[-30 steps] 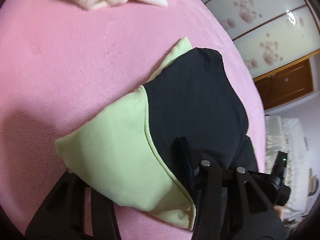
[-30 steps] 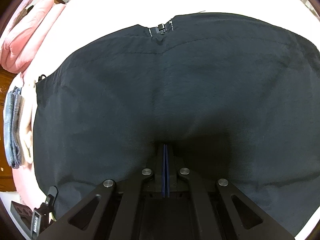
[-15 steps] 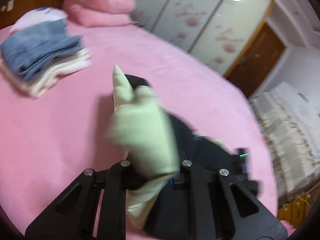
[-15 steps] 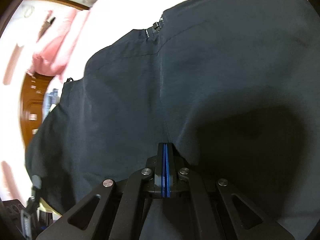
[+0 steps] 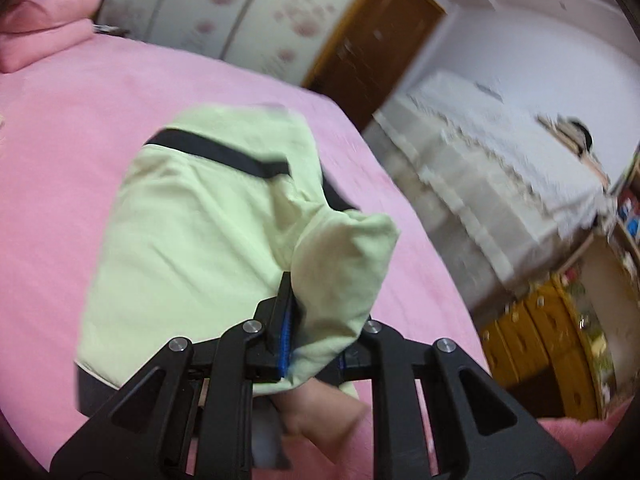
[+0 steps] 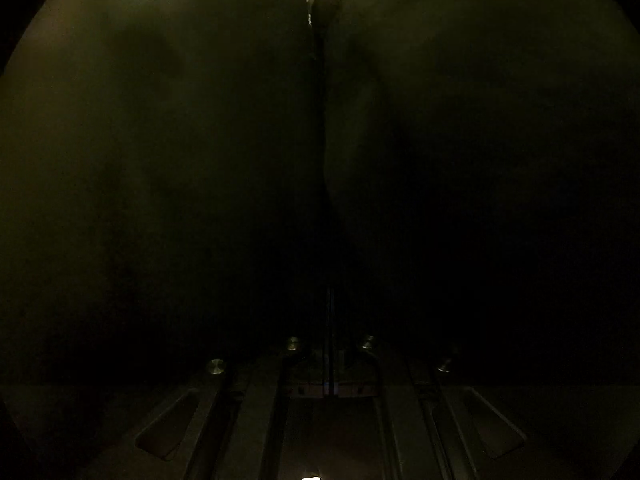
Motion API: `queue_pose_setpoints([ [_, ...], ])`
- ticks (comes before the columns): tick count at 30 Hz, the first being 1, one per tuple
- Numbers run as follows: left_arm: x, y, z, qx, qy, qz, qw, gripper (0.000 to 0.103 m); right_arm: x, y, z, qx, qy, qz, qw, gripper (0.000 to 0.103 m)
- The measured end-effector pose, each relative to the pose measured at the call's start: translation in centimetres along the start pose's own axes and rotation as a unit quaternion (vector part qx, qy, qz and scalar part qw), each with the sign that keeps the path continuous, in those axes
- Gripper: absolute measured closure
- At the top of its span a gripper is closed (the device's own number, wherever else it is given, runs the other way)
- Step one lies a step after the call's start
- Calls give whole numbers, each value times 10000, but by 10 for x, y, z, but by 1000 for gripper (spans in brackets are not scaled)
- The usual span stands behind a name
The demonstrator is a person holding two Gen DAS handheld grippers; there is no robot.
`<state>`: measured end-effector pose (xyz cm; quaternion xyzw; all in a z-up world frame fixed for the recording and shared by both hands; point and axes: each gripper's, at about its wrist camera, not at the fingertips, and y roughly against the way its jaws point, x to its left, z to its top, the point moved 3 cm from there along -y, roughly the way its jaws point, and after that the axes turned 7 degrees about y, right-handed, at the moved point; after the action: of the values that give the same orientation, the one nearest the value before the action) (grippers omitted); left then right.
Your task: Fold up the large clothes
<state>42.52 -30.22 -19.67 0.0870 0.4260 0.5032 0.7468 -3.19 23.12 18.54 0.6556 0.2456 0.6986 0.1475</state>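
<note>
The garment (image 5: pixel 192 240) is a jacket with a dark outer side and a pale green lining with a black band. In the left wrist view it hangs bunched over the pink bed (image 5: pixel 60 128), lining outward. My left gripper (image 5: pixel 316 320) is shut on a fold of the green lining, which hides the right finger. A bare hand (image 5: pixel 320 408) shows below the fabric. In the right wrist view the dark cloth (image 6: pixel 200 160) covers almost the whole frame. My right gripper (image 6: pixel 330 320) is shut on it, its fingers barely visible in the dark.
A pink pillow or duvet (image 5: pixel 40 36) lies at the bed's far left. Floral wardrobe doors (image 5: pixel 240 12) and a brown door (image 5: pixel 372 32) stand behind the bed. A lace-covered table (image 5: pixel 500 152) and a yellow cabinet (image 5: pixel 552 336) are on the right.
The left gripper has swung up and to the right, and the jacket has flipped so the green lining faces it. The dark cloth has closed over the right camera, which has gone nearly black.
</note>
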Motion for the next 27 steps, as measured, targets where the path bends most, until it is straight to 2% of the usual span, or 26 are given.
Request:
queue_pose_setpoints([
  [3, -11, -15, -16, 279, -133, 22, 9995, 90, -12, 16, -1, -27, -87, 340, 9994, 103],
  [5, -17, -17, -19, 266, -295, 82, 9992, 90, -17, 25, -1, -22, -70, 437, 9990, 103],
  [9, -23, -14, -16, 218, -538, 125, 9982, 90, -23, 41, 3, 99, -202, 339, 9992, 103],
  [12, -26, -3, -10, 115, -644, 93, 9978, 90, -29, 62, 15, 466, -508, 182, 9975, 103],
  [15, -35, 4, -3, -67, -876, 91, 9961, 90, -31, 111, 46, 383, -417, -417, 9975, 103],
  [19, -51, -1, -6, -276, -1073, 285, 9934, 90, -31, 210, 89, -234, -143, -1421, 9895, 103],
  [23, -48, -18, -20, 12, -784, 182, 9968, 90, -31, 315, 107, -1175, -55, -2007, 9726, 103],
  [25, -46, -28, -38, 228, -844, 188, 9960, 90, -30, 359, 105, -1429, 51, -2281, 9631, 103],
  [27, -43, -38, -57, 503, -1003, 235, 9934, 90, -33, 398, 96, -1462, 186, -2757, 9499, 102],
])
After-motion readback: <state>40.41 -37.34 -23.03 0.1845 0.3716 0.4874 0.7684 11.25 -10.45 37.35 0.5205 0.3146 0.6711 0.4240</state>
